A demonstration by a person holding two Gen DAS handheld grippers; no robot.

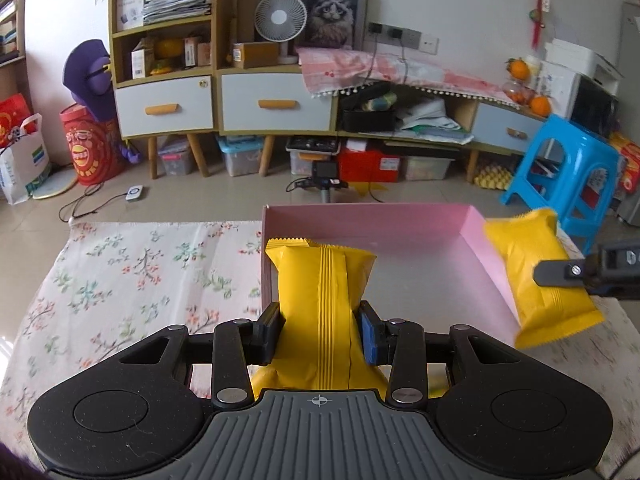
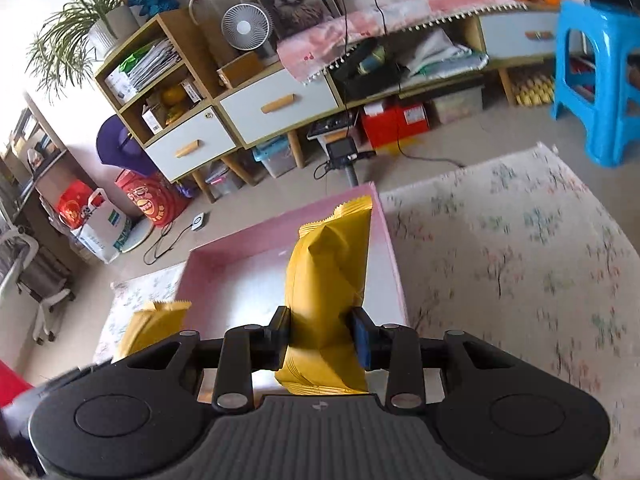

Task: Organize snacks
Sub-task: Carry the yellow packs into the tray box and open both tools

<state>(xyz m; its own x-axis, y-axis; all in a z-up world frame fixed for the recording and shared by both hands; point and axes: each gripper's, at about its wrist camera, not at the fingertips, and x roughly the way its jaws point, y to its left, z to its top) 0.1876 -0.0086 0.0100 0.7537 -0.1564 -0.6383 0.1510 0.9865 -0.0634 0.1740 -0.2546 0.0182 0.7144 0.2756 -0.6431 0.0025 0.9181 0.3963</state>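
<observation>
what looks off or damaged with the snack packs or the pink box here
Nothing is spilled or torn. Both yellow packs are pinched in at the waist: one in the left claw over the pink box, the other in the right claw. The squeezed wrappers bulge and crease.

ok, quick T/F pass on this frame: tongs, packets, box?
1. Both tongs grip a yellow snack packet. True: the left tongs pinch one yellow packet, the right tongs pinch another yellow packet.
2. The pink box is already full of snacks. False: its visible floor is bare; both packets are in the tongs.
3. The box sits on a floral cloth. True.
4. The right-hand packet lies flat on the cloth. False: it is lifted, at the box's right wall.
5. A red stool stands beyond the table. False: the stool is blue.
</observation>
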